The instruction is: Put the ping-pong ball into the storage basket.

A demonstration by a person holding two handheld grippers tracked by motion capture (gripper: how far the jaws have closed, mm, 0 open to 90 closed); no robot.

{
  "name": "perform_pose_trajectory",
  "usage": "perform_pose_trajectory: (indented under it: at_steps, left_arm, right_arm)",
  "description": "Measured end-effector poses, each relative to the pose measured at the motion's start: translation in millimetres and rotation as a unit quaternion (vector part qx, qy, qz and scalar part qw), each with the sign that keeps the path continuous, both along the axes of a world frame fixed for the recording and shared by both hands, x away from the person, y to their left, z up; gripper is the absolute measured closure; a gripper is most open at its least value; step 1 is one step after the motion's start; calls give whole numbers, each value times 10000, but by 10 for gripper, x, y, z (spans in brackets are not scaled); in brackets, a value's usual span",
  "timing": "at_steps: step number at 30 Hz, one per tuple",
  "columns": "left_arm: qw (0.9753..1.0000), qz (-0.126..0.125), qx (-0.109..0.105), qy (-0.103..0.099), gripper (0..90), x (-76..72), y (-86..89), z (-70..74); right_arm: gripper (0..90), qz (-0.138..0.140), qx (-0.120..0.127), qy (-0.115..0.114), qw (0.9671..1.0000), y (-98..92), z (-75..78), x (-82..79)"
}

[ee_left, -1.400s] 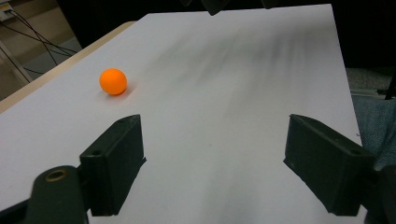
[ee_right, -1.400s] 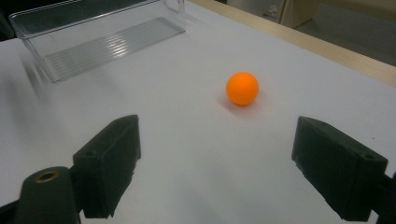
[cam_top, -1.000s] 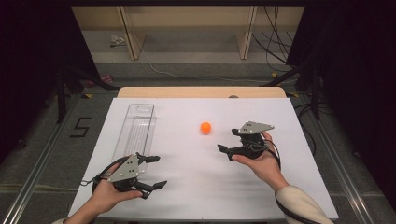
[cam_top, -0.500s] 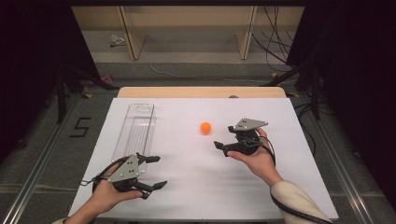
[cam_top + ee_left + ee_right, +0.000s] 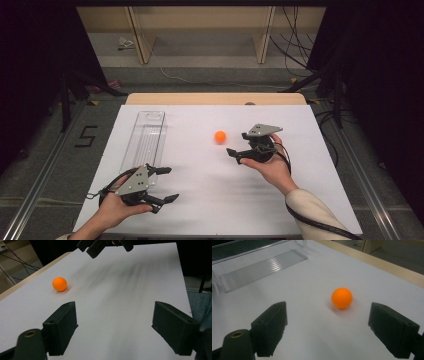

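I have my right gripper (image 5: 238, 144) spread wide, just beside the orange ball (image 5: 220, 136) on the table (image 5: 210, 200); nothing grasped yet. My left gripper (image 5: 164, 185) waits released, well apart from the ball.

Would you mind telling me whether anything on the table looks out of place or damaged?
Nothing stands out. The orange ball sits whole on the white table, and the clear tray lies flat and straight.
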State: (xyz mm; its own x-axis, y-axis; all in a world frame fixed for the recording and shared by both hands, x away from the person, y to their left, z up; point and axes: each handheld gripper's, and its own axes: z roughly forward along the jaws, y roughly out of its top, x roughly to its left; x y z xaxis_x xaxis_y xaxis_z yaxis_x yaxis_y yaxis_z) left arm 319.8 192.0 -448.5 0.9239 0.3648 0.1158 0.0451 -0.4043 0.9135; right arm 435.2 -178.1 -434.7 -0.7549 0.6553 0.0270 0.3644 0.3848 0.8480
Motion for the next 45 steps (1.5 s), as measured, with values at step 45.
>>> perform_pose_trajectory:
  at_steps: [45]
  left_arm:
    - [10000,-26,-11,12,192,-2,1,-1]
  right_arm:
    - [165,-373,-222,365,9984,462,-384,738]
